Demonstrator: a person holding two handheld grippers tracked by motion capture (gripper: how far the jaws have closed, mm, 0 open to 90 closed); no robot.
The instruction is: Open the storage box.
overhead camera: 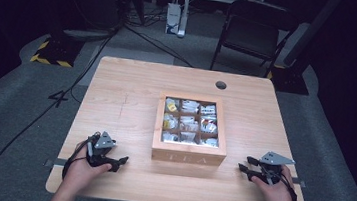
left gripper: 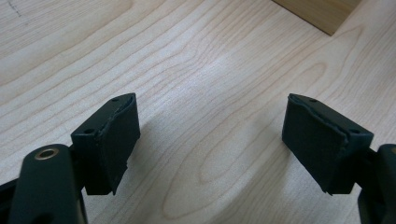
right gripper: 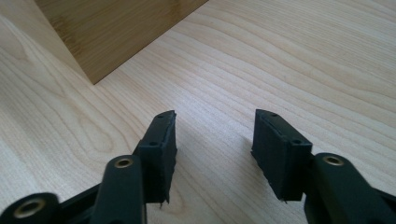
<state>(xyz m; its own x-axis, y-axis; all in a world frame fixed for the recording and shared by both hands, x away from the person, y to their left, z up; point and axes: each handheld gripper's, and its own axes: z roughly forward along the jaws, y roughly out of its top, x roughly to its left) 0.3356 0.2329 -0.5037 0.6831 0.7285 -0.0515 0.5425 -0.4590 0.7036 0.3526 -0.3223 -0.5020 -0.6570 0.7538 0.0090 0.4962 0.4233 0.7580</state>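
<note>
A wooden tea box [overhead camera: 188, 156], lettered TEA on its front, sits at the middle of the table with a clear lid over nine compartments of tea bags [overhead camera: 189, 123]. My left gripper [overhead camera: 120, 163] rests on the tabletop to the left of the box, held in a hand, pointing right toward it; its jaws stand wide apart over bare wood [left gripper: 210, 130]. To the right of the box my right gripper [overhead camera: 241, 168] lies low on the table, pointing left, open with nothing between its pads [right gripper: 212, 140]. A corner of the box [right gripper: 116, 32] is close ahead of it.
The light wooden table [overhead camera: 116, 99] has a round cable hole [overhead camera: 221, 85] at its back right. Beyond it stand a folding chair [overhead camera: 254, 33] and a white bag [overhead camera: 173, 18] on grey carpet. Cables [overhead camera: 66, 94] trail off the left side.
</note>
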